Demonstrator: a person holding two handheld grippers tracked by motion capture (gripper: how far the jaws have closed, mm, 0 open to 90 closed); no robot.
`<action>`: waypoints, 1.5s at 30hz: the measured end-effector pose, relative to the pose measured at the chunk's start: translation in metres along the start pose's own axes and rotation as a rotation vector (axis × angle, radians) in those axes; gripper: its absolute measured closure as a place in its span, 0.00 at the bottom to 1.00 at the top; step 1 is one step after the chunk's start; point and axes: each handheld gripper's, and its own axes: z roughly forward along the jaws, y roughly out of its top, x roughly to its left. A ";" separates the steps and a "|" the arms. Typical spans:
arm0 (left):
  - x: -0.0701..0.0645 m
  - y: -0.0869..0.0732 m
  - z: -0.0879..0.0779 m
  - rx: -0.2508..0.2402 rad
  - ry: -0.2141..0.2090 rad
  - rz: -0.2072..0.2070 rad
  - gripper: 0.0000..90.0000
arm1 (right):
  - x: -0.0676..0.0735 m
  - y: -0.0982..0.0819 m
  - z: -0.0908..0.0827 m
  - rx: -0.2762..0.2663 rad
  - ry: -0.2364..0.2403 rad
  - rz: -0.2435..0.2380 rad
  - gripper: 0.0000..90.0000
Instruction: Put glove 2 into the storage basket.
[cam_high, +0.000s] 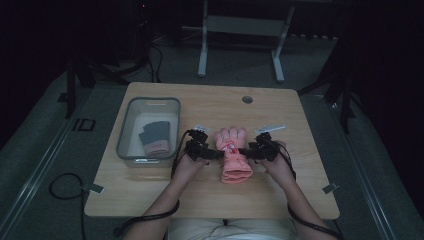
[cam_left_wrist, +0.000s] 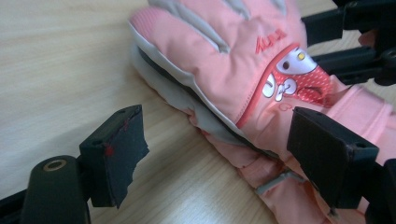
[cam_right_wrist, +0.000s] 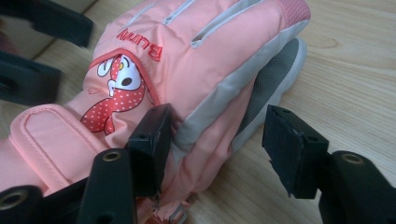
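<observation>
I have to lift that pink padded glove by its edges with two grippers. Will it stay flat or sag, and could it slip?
The pink glove looks quilted and puffy, so it would probably sag between the left gripper and right gripper rather than stay flat. Its fabric looks smooth, so a shallow pinch might slip. It seems light for its bulk and won't roll.

A light wooden bench (cam_high: 150, 190) with rounded corners carries the things. A round grommet hole (cam_high: 247, 99) sits near its far edge, right of centre. On the left half stands a clear grey-rimmed bin (cam_high: 125, 127), a dark and pink glove (cam_high: 155, 138) lying inside it. At the middle lies a pink glove (cam_high: 235, 157), flat, fingers pointing to the far side, cuff towards the near edge.
</observation>
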 end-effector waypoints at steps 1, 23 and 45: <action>0.001 0.000 0.003 -0.002 0.003 -0.008 0.22 | -0.001 0.000 0.002 0.002 0.006 0.009 0.45; 0.015 -0.005 0.028 -0.012 -0.253 -0.115 0.81 | -0.006 0.000 0.018 0.053 0.156 0.134 0.75; -0.001 0.045 -0.079 -0.136 -0.144 0.021 0.83 | 0.038 0.067 -0.022 -0.147 0.206 0.060 0.78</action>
